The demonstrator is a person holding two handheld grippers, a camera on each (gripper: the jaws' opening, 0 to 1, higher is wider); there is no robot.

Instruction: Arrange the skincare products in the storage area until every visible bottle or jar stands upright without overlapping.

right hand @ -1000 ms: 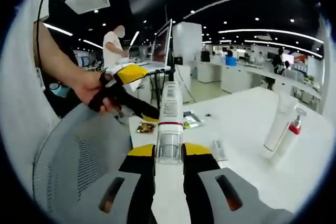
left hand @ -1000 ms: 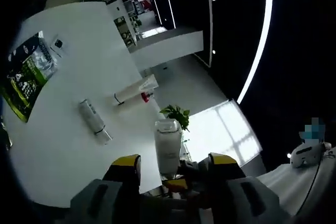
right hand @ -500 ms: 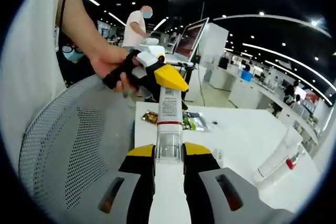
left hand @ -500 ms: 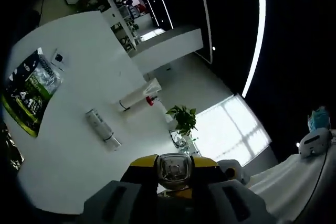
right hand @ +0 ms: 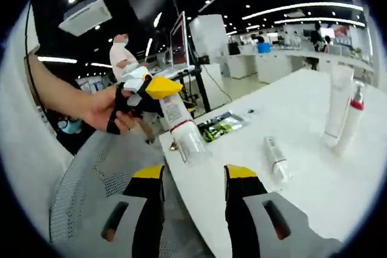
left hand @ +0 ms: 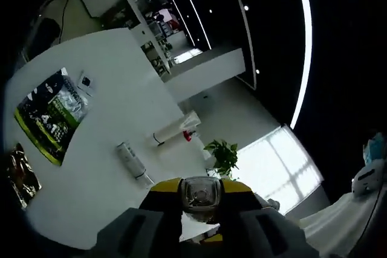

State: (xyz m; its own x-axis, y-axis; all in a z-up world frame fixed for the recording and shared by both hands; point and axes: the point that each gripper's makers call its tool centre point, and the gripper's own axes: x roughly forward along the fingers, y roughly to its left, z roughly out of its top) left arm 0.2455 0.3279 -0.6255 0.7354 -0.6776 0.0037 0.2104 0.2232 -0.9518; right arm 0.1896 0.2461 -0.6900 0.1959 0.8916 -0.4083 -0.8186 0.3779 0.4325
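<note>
- Clearly, the slim white bottle [right hand: 180,130] with its see-through cap sits clamped in the left gripper [left hand: 201,194] above the glossy table [right hand: 314,167].
- Right gripper [right hand: 193,174] gapes wide, holding nothing.

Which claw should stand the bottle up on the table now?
Left, probably. The left claw is shut on the bottle, while the right claw is open and holds nothing. The white table is right below.

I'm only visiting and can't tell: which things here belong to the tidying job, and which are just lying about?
Job:
held tube
lying tube
tall white tube
red-collared pump bottle

Lying about:
green packet
dark gold packet
potted plant
mesh chair
</note>
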